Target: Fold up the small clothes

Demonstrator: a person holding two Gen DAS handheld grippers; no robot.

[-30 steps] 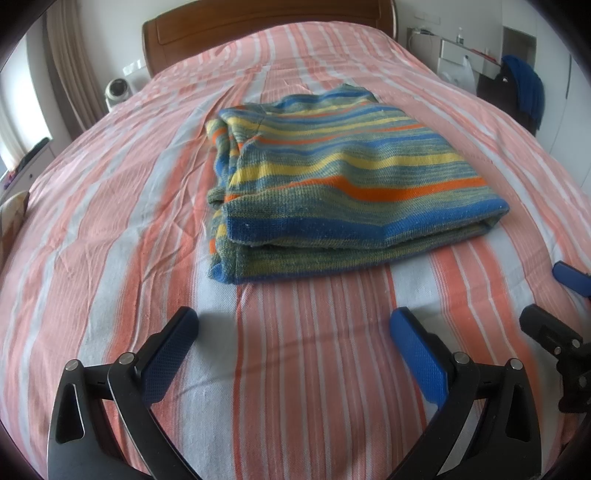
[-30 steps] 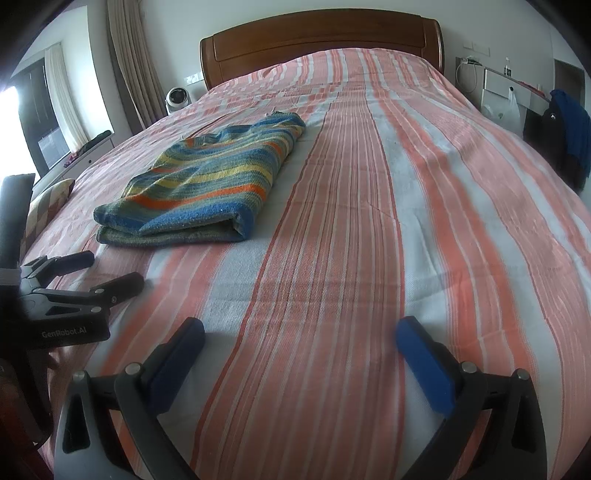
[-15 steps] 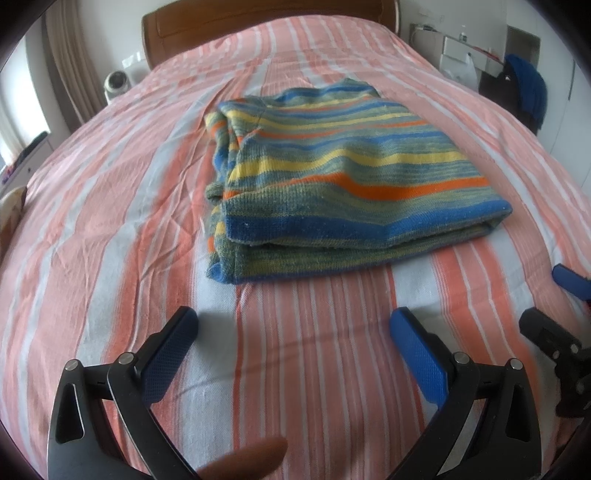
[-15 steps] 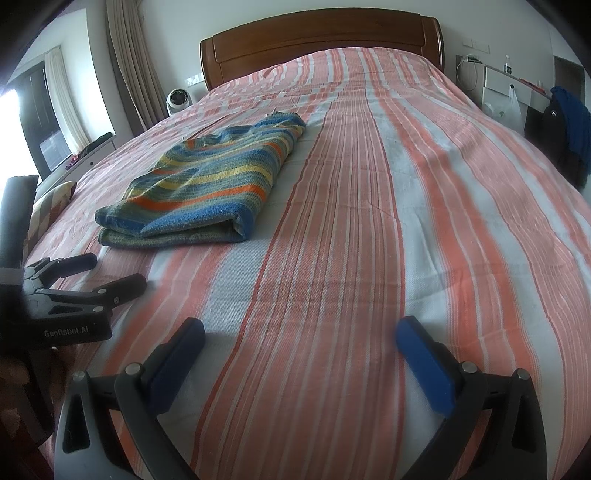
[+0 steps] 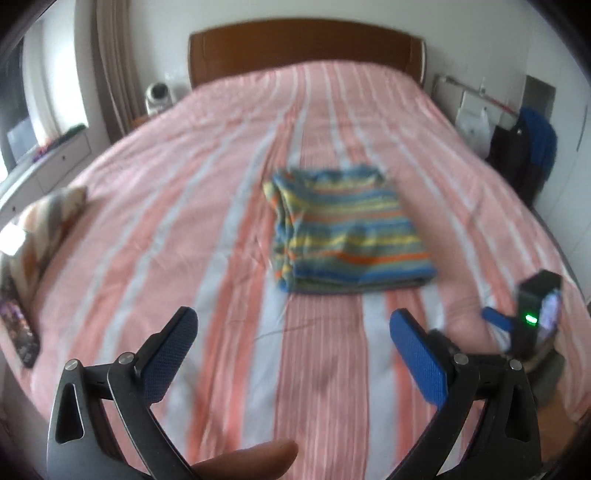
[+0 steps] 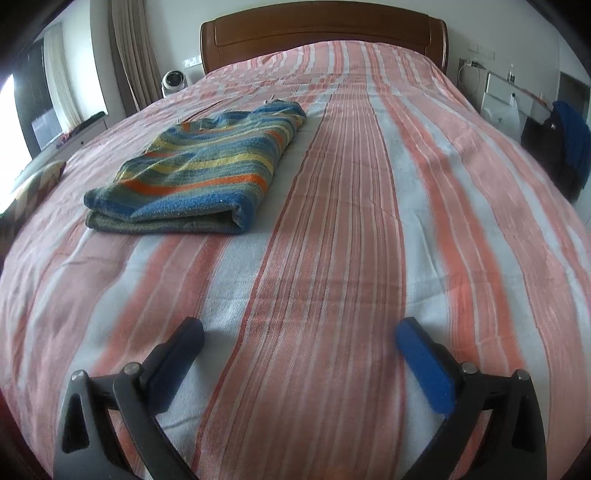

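Observation:
A folded striped knit garment (image 5: pixel 347 236), blue, yellow, green and orange, lies flat on the striped bedspread (image 5: pixel 184 229). It also shows in the right wrist view (image 6: pixel 199 173), to the left. My left gripper (image 5: pixel 291 338) is open and empty, held above the bed well short of the garment. My right gripper (image 6: pixel 301 339) is open and empty, low over the bedspread (image 6: pixel 351 240), to the right of the garment. The right gripper's body (image 5: pixel 532 317) shows at the right edge of the left wrist view.
A wooden headboard (image 6: pixel 321 33) stands at the far end. A patterned pillow (image 5: pixel 40 225) and a dark phone-like object (image 5: pixel 18 332) lie at the bed's left edge. A chair with dark and blue clothes (image 6: pixel 561 147) stands to the right.
My left gripper has pulled back and risen, so the garment looks smaller and farther and the view is blurred. The right gripper has barely moved. The garment has stayed in place.

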